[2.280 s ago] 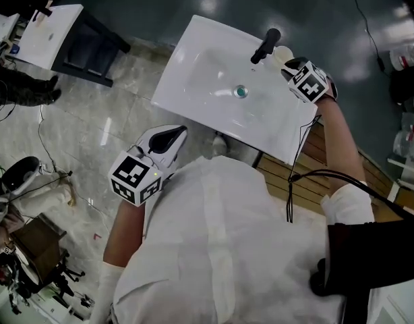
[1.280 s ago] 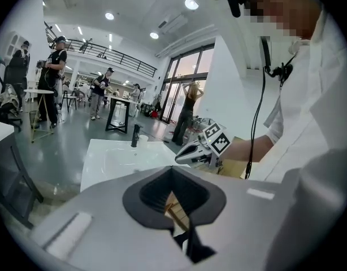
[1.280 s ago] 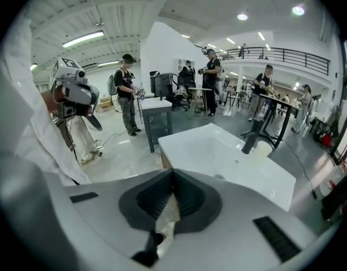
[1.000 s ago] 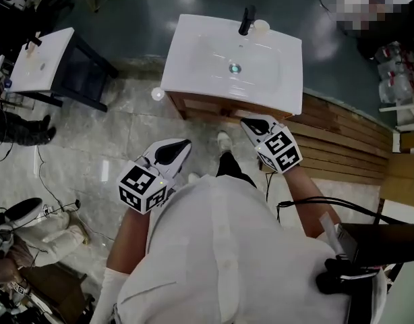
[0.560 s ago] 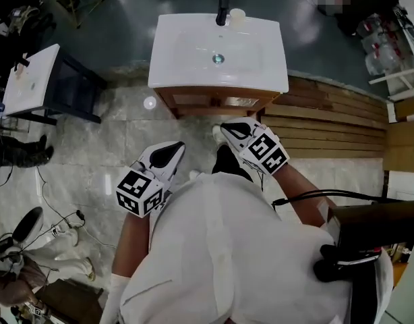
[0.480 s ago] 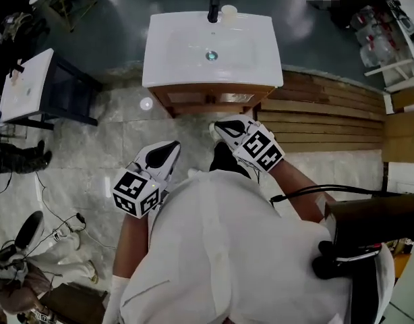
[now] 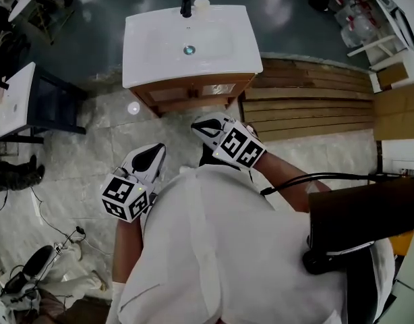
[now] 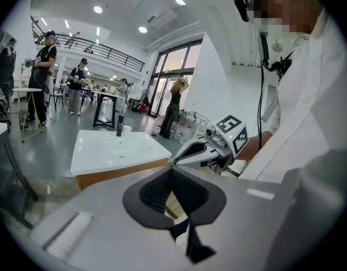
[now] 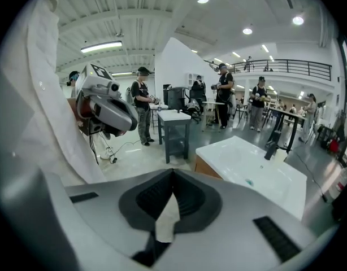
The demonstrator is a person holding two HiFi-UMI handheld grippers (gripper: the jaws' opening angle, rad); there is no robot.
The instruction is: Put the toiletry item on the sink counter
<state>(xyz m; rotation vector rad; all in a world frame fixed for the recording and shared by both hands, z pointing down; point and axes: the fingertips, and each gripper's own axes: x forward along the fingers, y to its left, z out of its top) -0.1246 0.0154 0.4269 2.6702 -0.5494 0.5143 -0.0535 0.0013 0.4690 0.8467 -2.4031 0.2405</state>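
Note:
A small round cream toiletry item [image 7: 201, 3] stands on the white sink counter [image 7: 153, 52], just right of the black faucet [image 7: 186, 4]. Both grippers are held close to the person's white shirt, well back from the sink. My left gripper [image 7: 153, 151] hangs over the stone floor, jaws together with nothing between them. My right gripper [image 7: 201, 127] points toward the sink cabinet, also shut and empty. The left gripper view shows the sink [image 8: 105, 151] and the toiletry item [image 8: 128, 130] far off. In the right gripper view the toiletry item [image 9: 279, 153] stands by the faucet [image 9: 270, 149].
A dark side table with a white top [image 7: 11, 100] stands to the left. Wooden slats [image 7: 308, 106] cover the floor right of the sink cabinet. A shelf with bottles [image 7: 355, 19] is at the top right. Several people [image 8: 40, 78] stand in the hall behind.
My right gripper drew back from the faucet corner of the sink, leaving the toiletry item there. The person stepped away, so the sink now lies farther off.

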